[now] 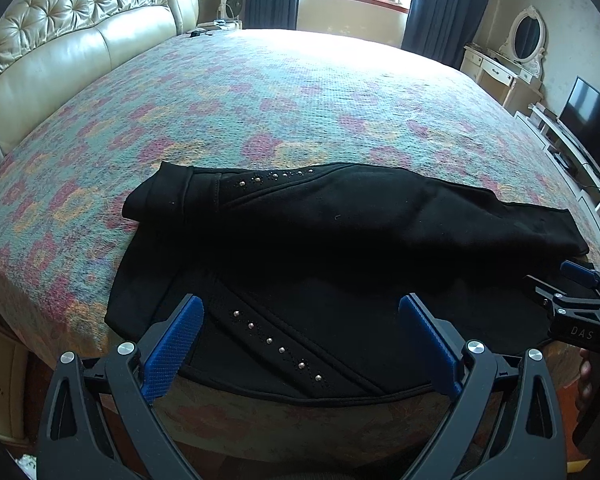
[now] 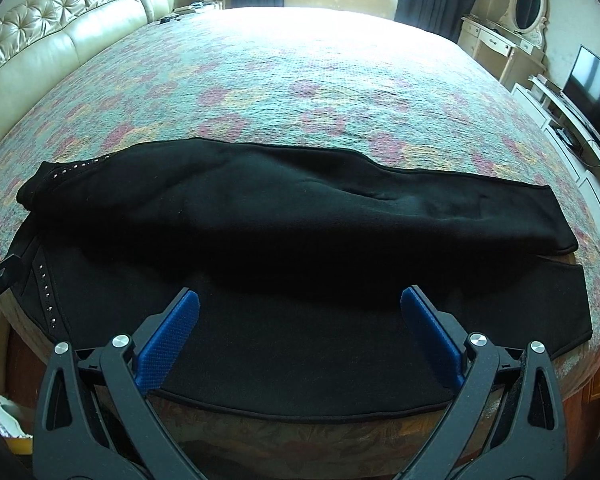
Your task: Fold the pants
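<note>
Black pants (image 1: 320, 240) with small metal studs lie along the near edge of the bed, waist to the left, legs running right; they also show in the right wrist view (image 2: 300, 220). One leg lies partly folded over the other. My left gripper (image 1: 300, 312) is open and empty, hovering over the waist part at the near edge. My right gripper (image 2: 300, 308) is open and empty over the near leg. The right gripper also shows at the right edge of the left wrist view (image 1: 580, 296).
The bed (image 1: 280, 92) has a floral quilt and a cream tufted headboard (image 1: 60, 40) at the left. A dresser with a mirror (image 1: 516, 60) and a TV (image 1: 592, 120) stand at the right. A window with dark curtains is at the back.
</note>
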`<state>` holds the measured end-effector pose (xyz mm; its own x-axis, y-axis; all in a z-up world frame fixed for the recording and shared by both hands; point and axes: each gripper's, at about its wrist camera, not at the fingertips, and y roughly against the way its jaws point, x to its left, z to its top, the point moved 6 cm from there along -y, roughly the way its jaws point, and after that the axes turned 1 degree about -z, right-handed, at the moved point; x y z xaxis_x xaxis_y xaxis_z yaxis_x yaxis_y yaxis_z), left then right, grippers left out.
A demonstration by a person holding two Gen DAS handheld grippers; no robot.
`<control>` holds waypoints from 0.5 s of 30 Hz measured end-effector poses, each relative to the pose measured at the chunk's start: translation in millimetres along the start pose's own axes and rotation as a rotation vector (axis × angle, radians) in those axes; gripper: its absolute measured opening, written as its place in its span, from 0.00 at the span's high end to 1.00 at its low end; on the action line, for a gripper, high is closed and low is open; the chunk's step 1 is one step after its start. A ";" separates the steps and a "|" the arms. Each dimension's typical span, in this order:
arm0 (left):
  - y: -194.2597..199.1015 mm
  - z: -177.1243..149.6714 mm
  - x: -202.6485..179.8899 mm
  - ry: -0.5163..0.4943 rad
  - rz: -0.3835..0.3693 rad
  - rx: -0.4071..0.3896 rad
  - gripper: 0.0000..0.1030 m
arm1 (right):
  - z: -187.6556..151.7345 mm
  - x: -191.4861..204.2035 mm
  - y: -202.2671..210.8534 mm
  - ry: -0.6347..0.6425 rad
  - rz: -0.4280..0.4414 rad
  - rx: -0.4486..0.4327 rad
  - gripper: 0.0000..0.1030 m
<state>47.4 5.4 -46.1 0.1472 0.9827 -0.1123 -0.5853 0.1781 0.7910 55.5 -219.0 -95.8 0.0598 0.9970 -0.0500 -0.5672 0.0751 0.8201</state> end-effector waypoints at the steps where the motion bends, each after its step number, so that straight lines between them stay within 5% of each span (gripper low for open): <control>1: 1.9 3.6 4.8 -0.008 0.005 -0.001 0.05 | 0.1 2.3 0.2 0.017 0.036 0.001 0.02; 4: 8.3 23.3 30.5 -0.033 0.010 -0.022 0.05 | 8.5 7.8 5.0 0.049 0.214 -0.021 0.02; 7: 1.4 46.6 81.4 0.043 -0.036 0.000 0.06 | 23.3 3.8 4.3 0.034 0.364 -0.027 0.02; 11: -31.4 64.7 155.0 0.225 -0.144 0.088 0.06 | 46.0 -18.3 -12.3 -0.079 0.435 0.005 0.02; 15: -65.0 61.8 182.9 0.355 -0.288 0.194 0.06 | 58.2 -35.5 -35.6 -0.177 0.464 0.061 0.02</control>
<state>161.6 170.5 -80.9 -0.0194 0.8574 -0.5143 -0.3969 0.4655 0.7911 121.4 -258.3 -90.0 -0.0463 0.9057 0.4215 -0.5186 -0.3824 0.7648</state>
